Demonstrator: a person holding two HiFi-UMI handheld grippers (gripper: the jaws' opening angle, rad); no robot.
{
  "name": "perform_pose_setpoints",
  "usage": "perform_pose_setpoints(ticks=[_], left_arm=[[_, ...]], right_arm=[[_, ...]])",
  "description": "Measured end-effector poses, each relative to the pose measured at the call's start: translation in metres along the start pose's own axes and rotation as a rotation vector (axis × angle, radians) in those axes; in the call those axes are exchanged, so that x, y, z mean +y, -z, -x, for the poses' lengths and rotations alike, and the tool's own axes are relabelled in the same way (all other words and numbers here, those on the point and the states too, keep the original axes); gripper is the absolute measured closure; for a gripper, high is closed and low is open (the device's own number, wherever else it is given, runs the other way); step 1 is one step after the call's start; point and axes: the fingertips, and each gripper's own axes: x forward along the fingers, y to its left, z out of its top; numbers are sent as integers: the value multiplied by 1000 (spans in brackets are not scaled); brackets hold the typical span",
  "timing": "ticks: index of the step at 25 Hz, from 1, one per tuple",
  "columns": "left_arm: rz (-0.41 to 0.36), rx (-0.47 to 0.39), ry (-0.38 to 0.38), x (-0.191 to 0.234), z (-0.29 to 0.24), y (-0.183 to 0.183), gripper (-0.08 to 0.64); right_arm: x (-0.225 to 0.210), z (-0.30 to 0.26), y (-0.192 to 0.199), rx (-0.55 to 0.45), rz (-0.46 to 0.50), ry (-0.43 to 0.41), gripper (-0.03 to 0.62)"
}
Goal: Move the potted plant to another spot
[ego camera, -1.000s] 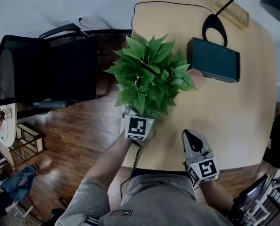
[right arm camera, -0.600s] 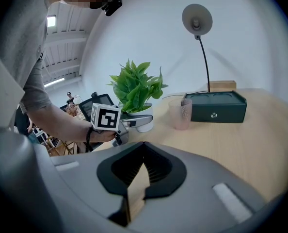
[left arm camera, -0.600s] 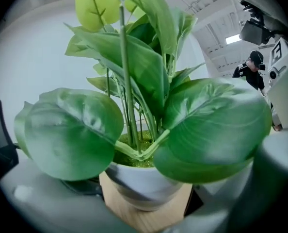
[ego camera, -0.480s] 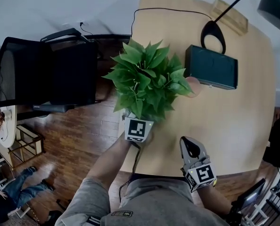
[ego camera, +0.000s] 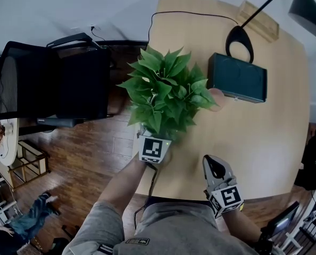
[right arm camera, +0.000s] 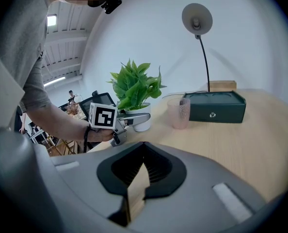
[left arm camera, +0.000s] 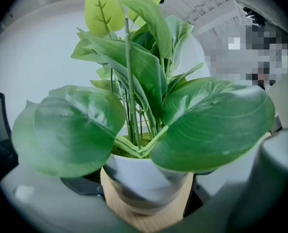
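**Left gripper frames the plant pot at the tabletop's edge**

The potted plant stands upright on the light wooden tabletop. It is to the left of the dark green box, right at the tabletop's left edge as the head view shows it. The left gripper reaches in from the person's side with its tips under the leaves, and the white pot stands between its jaws. The jaws stand wide and have just been closing a little. In the left gripper view dark gaps show on both sides of the pot, so the pads seem not to press on it, though the jaws are blurred there.

A pale pink cup stands just left of the box, between it and the plant. A black desk lamp rises behind the box. The right gripper is over the tabletop on the person's side of the box, well apart from the plant. Its jaws are clenched tip to tip with nothing in them. A black office chair stands on the floor far left of the box, beyond the plant
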Motion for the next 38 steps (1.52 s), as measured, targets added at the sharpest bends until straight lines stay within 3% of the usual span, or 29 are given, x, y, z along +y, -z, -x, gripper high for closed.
perform_pose_setpoints(ticks=[15,28,38], left_arm=[[-12,-71,-17,-3,13,-32,34],[-30,-201,-7,-11,50,-132,34],[-124,-287,47,-25,69,-195,34]], right_arm=[[-2,0,-10,-53,28,-6,588],[25,33,-61,-208,109,13,588],[43,57,-85,-317,131,46,588]])
